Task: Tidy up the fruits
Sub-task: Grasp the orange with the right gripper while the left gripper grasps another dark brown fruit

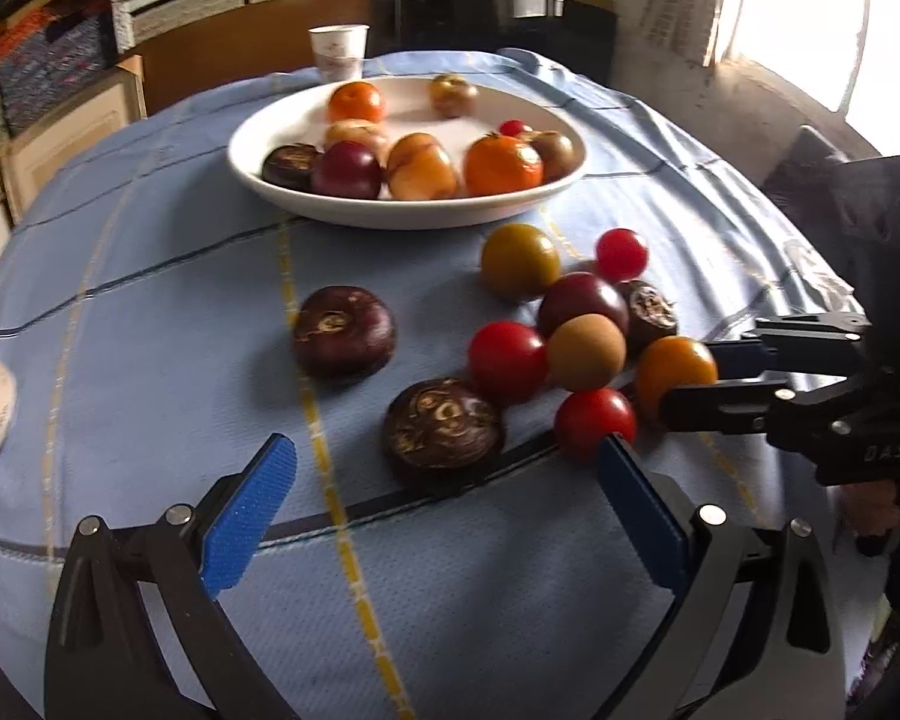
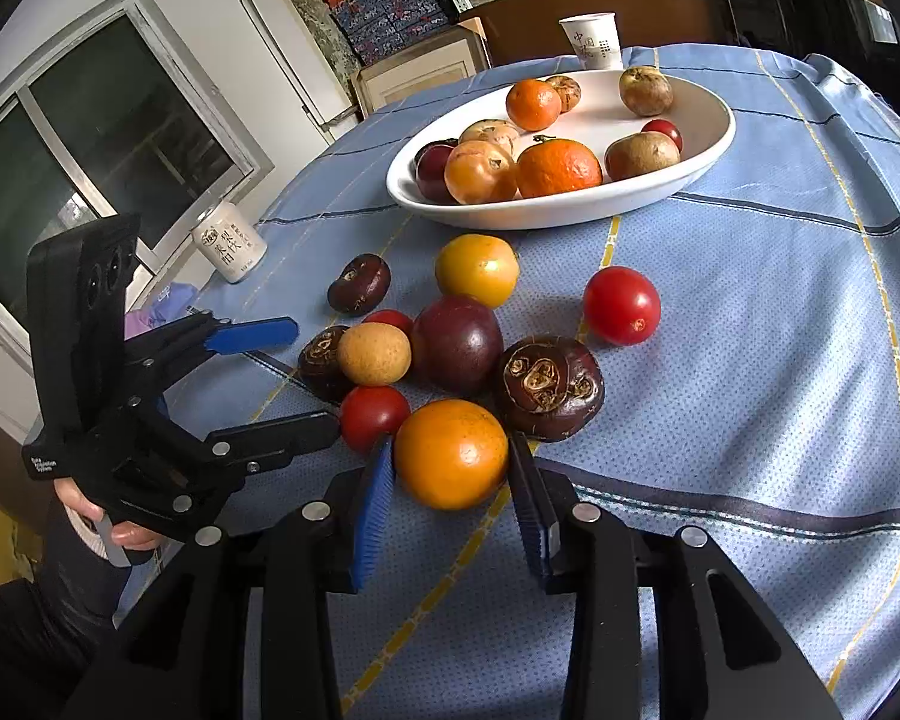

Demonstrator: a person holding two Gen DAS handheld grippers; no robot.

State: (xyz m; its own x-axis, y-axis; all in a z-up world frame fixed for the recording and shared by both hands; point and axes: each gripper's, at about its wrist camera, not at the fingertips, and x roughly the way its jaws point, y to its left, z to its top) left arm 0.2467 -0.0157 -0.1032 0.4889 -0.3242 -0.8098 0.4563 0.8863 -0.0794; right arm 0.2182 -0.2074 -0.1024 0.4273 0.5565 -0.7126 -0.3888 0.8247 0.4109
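Right gripper [image 2: 450,480] clamped on orange fruit [image 2: 451,454], blue pads touching both its sides, fruit resting on blue cloth [image 2: 750,420] at near edge of loose fruit cluster. Left gripper [image 1: 447,468] wide open, nothing between jaws, hovering over dark brown fruit [image 1: 444,429]. White bowl [image 2: 570,213] behind cluster holds more fruit. Paper cup [image 2: 594,41] beyond bowl

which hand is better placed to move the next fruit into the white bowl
Right. Its tongs are already closed on the round orange fruit on the blue checked tablecloth, ready to carry to the white oval bowl. The left tongs are open and empty, above a dark brown wrinkled fruit.
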